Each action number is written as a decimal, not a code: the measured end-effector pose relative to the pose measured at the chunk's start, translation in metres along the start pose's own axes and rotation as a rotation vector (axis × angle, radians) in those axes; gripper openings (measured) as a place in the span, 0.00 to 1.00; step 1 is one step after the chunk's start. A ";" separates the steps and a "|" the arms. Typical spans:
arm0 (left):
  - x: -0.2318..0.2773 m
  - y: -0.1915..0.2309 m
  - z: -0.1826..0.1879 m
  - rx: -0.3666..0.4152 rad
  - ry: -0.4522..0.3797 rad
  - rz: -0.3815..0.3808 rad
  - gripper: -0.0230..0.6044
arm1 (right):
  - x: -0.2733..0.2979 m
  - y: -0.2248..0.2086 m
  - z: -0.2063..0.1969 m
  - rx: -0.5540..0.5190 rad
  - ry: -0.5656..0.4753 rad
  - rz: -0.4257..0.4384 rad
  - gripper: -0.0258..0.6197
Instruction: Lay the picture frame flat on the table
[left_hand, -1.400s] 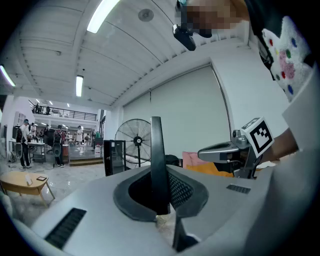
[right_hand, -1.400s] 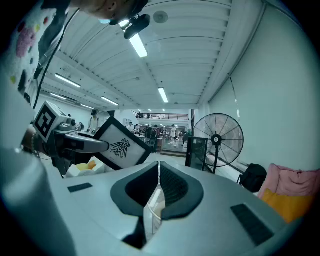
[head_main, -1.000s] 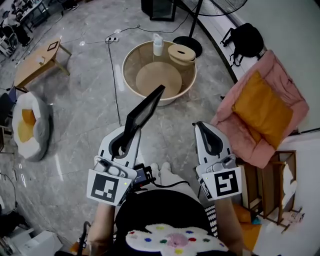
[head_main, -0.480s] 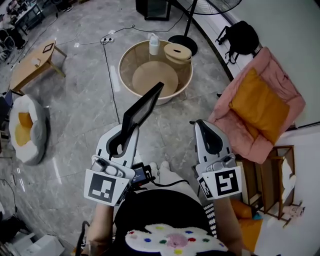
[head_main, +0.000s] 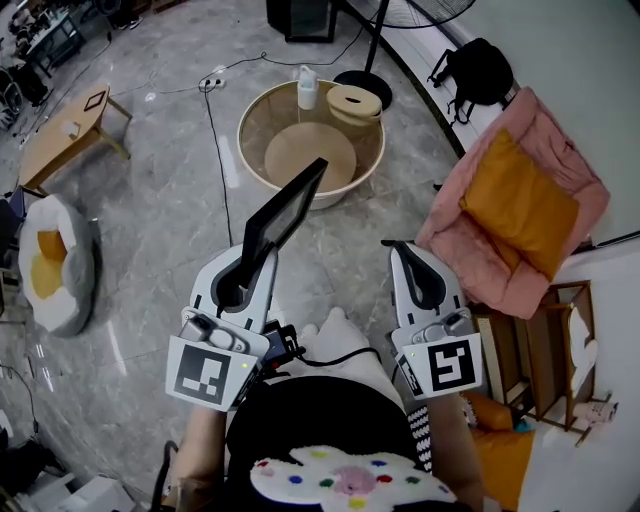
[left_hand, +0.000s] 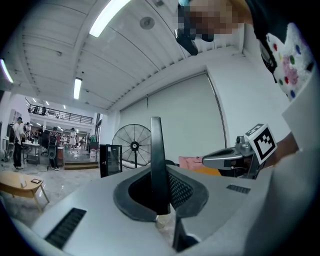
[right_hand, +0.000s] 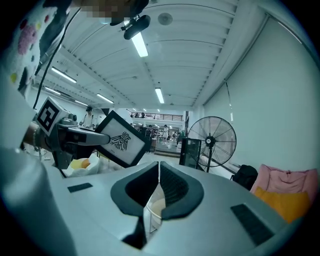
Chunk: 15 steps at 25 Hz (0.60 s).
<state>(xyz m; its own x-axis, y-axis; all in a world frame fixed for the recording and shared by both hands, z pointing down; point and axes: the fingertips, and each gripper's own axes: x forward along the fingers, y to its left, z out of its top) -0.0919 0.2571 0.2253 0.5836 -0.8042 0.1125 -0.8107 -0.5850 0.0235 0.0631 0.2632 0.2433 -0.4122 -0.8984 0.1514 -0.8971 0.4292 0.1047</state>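
In the head view, the left gripper (head_main: 256, 252) holds the black frame (head_main: 287, 209) in the air, over the grey floor (head_main: 160, 230). The frame stands out from the jaws and is tilted toward a round tub (head_main: 258, 115). A white bottle (head_main: 308, 88) stands at the far rim of the tub, with a round wooden piece (head_main: 356, 104) just beside it. The right gripper (head_main: 399, 250) is near the left one, apart from the frame. A low table (head_main: 62, 131) is well apart, at the upper left. A pink cushion (head_main: 490, 275) lies at the right.

In the left gripper view, the frame is seen from its edge, upright, and the jaws are closed on it. A fan (left_hand: 132, 146) stands behind.

In the right gripper view, the jaws are together with nothing between them. The front of the frame shows a white sheet with an insect drawing.
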 end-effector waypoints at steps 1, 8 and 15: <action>0.000 0.000 0.001 -0.001 -0.002 0.001 0.10 | 0.000 0.000 0.001 0.009 -0.003 -0.004 0.10; 0.011 0.011 0.007 -0.024 -0.025 0.024 0.10 | 0.010 -0.011 -0.006 -0.010 0.014 0.013 0.10; 0.038 0.025 0.013 -0.013 -0.033 0.059 0.10 | 0.040 -0.032 0.002 0.000 -0.027 0.035 0.10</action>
<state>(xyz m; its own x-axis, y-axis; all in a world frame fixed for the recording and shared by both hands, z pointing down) -0.0894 0.2109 0.2172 0.5355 -0.8406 0.0809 -0.8443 -0.5349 0.0308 0.0747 0.2133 0.2444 -0.4473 -0.8851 0.1288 -0.8821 0.4603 0.1002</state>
